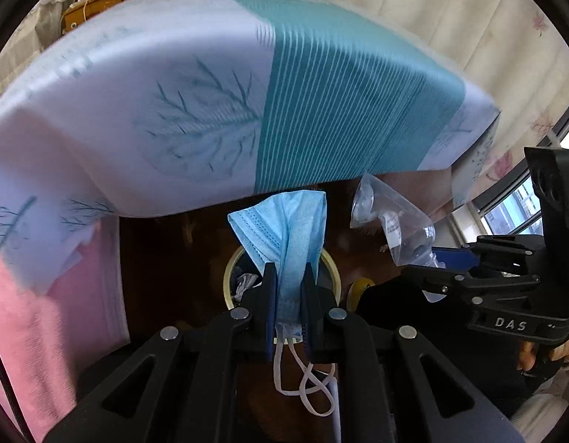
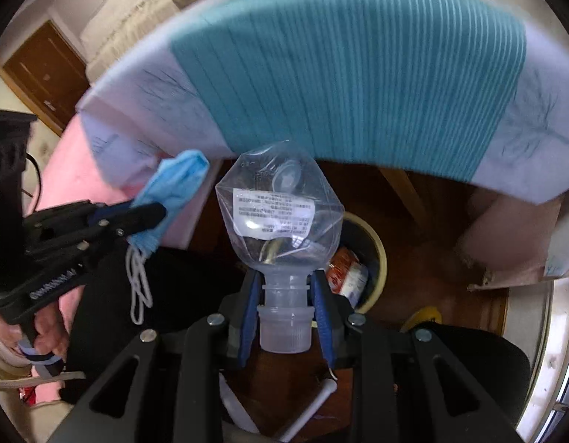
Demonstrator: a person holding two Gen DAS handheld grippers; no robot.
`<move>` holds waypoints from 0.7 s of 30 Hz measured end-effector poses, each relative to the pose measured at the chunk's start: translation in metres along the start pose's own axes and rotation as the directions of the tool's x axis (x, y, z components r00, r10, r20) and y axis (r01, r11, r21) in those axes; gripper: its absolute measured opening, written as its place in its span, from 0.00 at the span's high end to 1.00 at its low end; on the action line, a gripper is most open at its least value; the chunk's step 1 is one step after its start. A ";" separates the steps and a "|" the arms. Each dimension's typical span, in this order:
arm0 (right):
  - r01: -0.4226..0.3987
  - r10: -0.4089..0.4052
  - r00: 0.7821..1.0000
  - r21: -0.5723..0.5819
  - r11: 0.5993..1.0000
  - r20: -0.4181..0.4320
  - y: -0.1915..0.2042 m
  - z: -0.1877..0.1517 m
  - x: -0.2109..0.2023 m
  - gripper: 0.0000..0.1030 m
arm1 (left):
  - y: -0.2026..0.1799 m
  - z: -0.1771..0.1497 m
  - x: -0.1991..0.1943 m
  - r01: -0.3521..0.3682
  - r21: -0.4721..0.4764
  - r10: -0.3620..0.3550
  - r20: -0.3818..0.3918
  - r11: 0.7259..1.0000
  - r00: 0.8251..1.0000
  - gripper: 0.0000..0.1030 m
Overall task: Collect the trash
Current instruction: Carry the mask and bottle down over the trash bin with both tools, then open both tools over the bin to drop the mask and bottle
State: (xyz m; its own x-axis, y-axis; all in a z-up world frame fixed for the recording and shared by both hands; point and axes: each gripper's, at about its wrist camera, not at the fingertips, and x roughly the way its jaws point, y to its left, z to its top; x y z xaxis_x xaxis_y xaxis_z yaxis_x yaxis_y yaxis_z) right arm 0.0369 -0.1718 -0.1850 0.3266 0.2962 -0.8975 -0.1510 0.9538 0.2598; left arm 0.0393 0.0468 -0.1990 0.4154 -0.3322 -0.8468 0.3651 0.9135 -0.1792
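Observation:
My left gripper (image 1: 288,277) is shut on a light blue face mask (image 1: 291,229), whose white ear loops hang below the fingers. It shows in the right wrist view (image 2: 173,181) at left. My right gripper (image 2: 286,288) is shut on the neck of a clear soft plastic bottle (image 2: 280,214) with a white label. That bottle shows in the left wrist view (image 1: 391,225) at right. Both hang above a round cream-rimmed trash bin (image 2: 376,254), also in the left wrist view (image 1: 229,277), holding some rubbish.
A bed with a white and teal sheet (image 1: 247,85) overhangs the bin. A pink cover (image 1: 44,313) hangs at left. The floor is dark wood (image 2: 432,258). A window (image 1: 513,206) and flowered curtain (image 1: 450,18) are at right.

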 end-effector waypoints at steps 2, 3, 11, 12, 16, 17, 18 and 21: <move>0.011 -0.011 1.000 0.019 1.000 -0.016 -0.007 -0.003 0.013 0.72 | 0.000 -0.002 0.012 -0.002 -0.003 0.002 -0.011 1.000 1.000 0.91; 0.017 -0.016 1.000 0.035 0.999 -0.026 -0.011 -0.004 0.020 0.72 | 0.000 -0.003 0.018 -0.001 -0.005 0.001 -0.023 1.000 1.000 0.91; 0.045 -0.026 0.992 0.157 0.987 -0.123 -0.043 -0.012 0.069 0.72 | 0.006 -0.007 0.086 0.047 -0.120 -0.065 -0.153 0.992 0.986 0.91; 0.045 -0.023 0.991 0.171 0.984 -0.130 -0.046 -0.012 0.073 0.72 | 0.007 -0.010 0.095 0.051 -0.137 -0.074 -0.165 0.989 0.983 0.91; 0.044 -0.008 0.989 0.240 0.970 -0.150 -0.062 -0.016 0.094 0.72 | 0.009 -0.019 0.126 0.038 -0.179 -0.074 -0.200 0.983 0.977 0.91; 0.046 -0.007 0.988 0.255 0.966 -0.154 -0.066 -0.017 0.100 0.72 | 0.010 -0.021 0.131 0.034 -0.186 -0.072 -0.205 0.982 0.976 0.91; 0.050 -0.008 0.987 0.263 0.963 -0.158 -0.069 -0.019 0.105 0.72 | 0.012 -0.024 0.136 0.033 -0.195 -0.075 -0.210 0.980 0.975 0.91; 0.057 -0.007 0.986 0.293 0.954 -0.169 -0.080 -0.024 0.118 0.72 | 0.016 -0.031 0.150 0.022 -0.216 -0.073 -0.229 0.976 0.971 0.91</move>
State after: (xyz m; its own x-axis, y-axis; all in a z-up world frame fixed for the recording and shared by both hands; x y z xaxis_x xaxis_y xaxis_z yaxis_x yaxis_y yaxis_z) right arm 0.0653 -0.2147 -0.3206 0.1654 0.2769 -0.9466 0.1481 0.9419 0.3014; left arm 0.0815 0.0184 -0.3445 0.1855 -0.3351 -0.9237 0.1857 0.9351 -0.3019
